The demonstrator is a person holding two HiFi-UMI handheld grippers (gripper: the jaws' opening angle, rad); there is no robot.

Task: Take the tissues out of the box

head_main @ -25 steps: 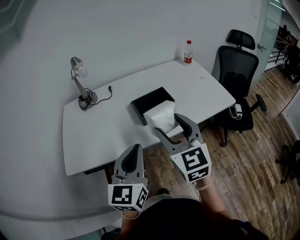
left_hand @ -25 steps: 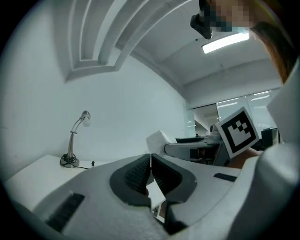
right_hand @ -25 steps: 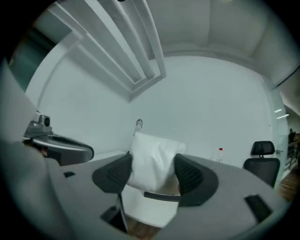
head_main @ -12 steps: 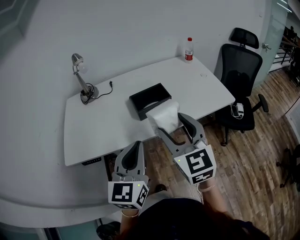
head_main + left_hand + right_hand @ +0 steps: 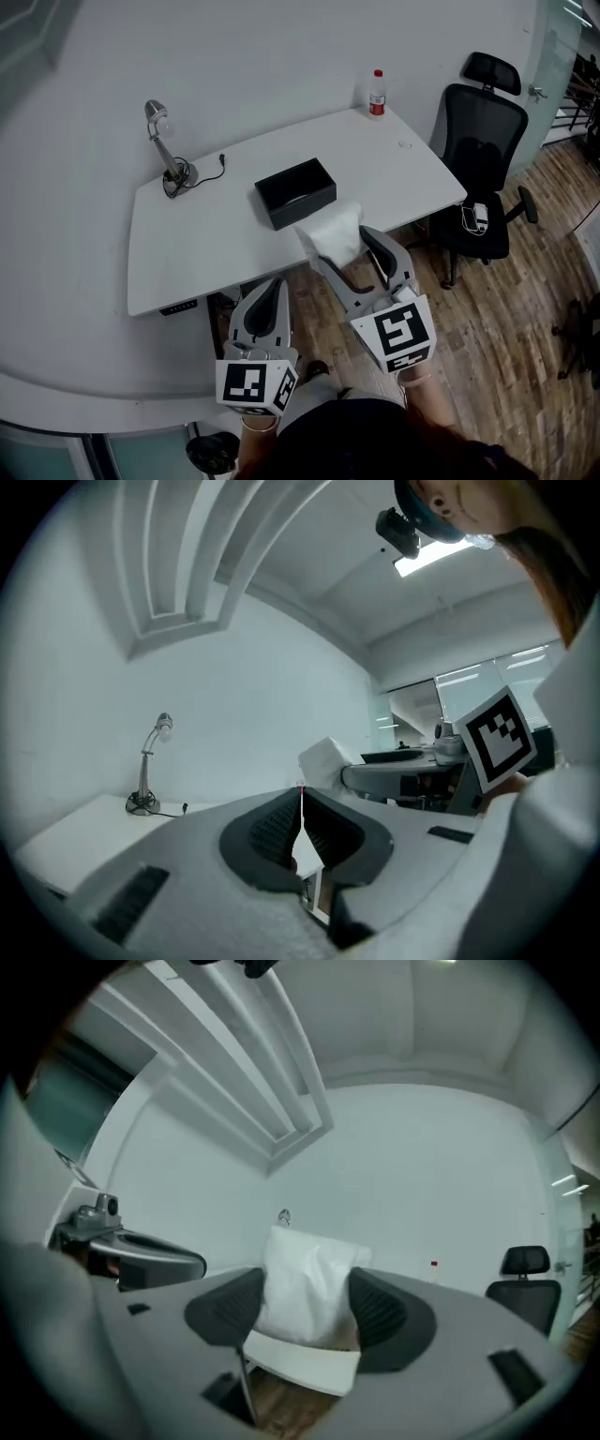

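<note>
The white table [image 5: 206, 253] is the biggest thing here, and a black chair [image 5: 478, 122] stands at its far right end. On the table sits the black box [image 5: 295, 192], open on top. It looks dark inside, and I cannot tell if anything is left in it. The tissues [image 5: 330, 225] are not in the box. They are up in my right claw [image 5: 345, 251], out past the near edge of the table and over the wood floor [image 5: 525, 281]. That claw is spread wide, and both its dark pads press on the sides of the soft white bundle. My left claw [image 5: 270, 292] is closed, tip to tip, with nothing in it, and it hangs low beside the right one. A small lamp [image 5: 164, 141] stands at the far left of the table, and a little bottle [image 5: 377, 94] with a red cap stands at the far right corner. I think the tissues could slip, because they are soft and squashy and the pads only hold the sides. If they slip here, they land on the floor, not the table. The bottle has a red label, but it is too small to read. The cube [image 5: 403, 336] on my claw has black and white squares, no words.
</note>
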